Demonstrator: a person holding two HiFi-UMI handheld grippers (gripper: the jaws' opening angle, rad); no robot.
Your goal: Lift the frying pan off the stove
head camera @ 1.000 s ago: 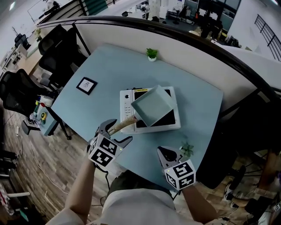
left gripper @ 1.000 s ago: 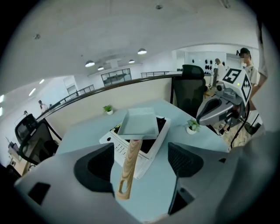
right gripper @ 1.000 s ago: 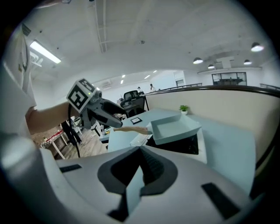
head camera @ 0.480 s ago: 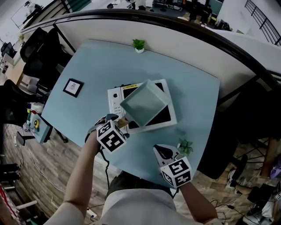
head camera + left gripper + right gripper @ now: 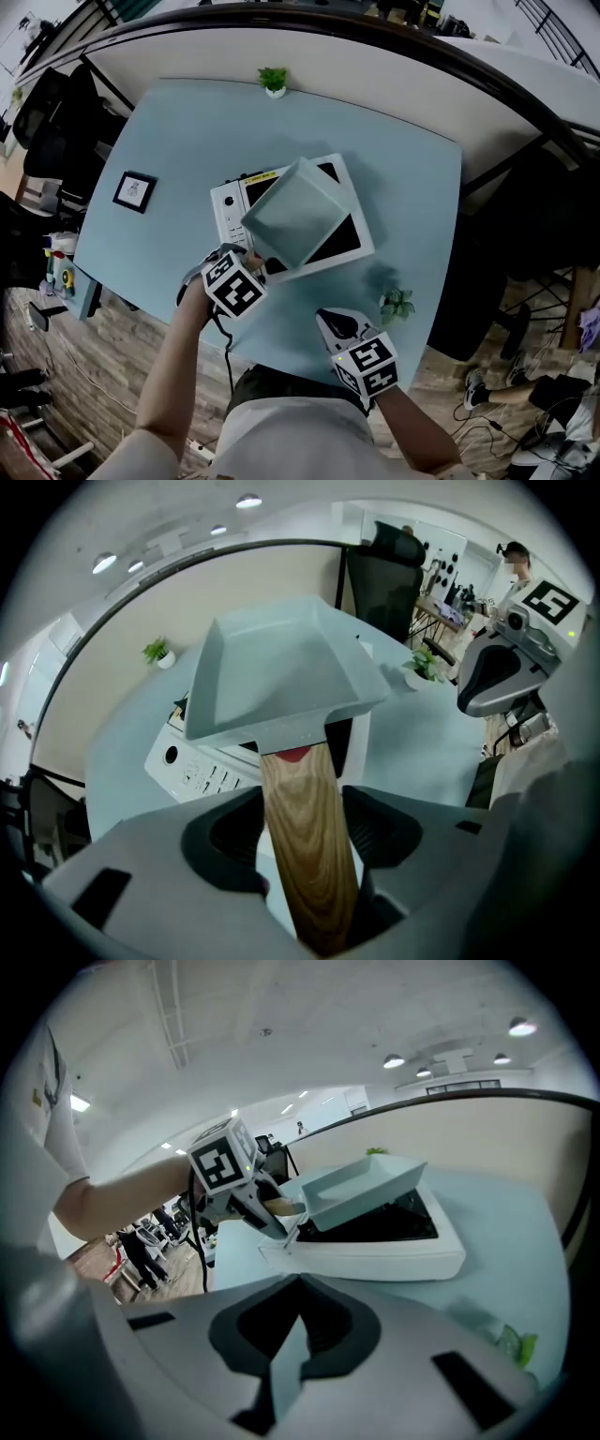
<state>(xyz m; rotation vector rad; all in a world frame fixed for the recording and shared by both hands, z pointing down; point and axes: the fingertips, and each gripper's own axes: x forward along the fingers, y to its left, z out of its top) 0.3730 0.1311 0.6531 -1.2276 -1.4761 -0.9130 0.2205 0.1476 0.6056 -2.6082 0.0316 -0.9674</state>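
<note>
A square grey-blue frying pan (image 5: 298, 217) sits on the white stove (image 5: 225, 211) in the middle of the table. Its wooden handle (image 5: 256, 263) points toward me. My left gripper (image 5: 246, 259) points steeply down over that handle. In the left gripper view the handle (image 5: 305, 836) runs between the jaws of the left gripper (image 5: 300, 808), which have just been closing; thin gaps still show on both sides. My right gripper (image 5: 330, 323) hovers near the table's front edge, shut and empty. The right gripper view shows the right gripper (image 5: 300, 1283) aimed at the pan (image 5: 361, 1190) and stove (image 5: 394, 1251).
A small potted plant (image 5: 273, 81) stands at the table's far edge and another (image 5: 397, 305) sits beside my right gripper. A framed card (image 5: 135, 191) lies at the left. Office chairs (image 5: 37, 141) stand off the table's left side.
My left gripper has come down and tipped over the pan's handle, which was ahead of its wide jaws before. The right gripper has sunk a little. The pan has not moved on the stove.
</note>
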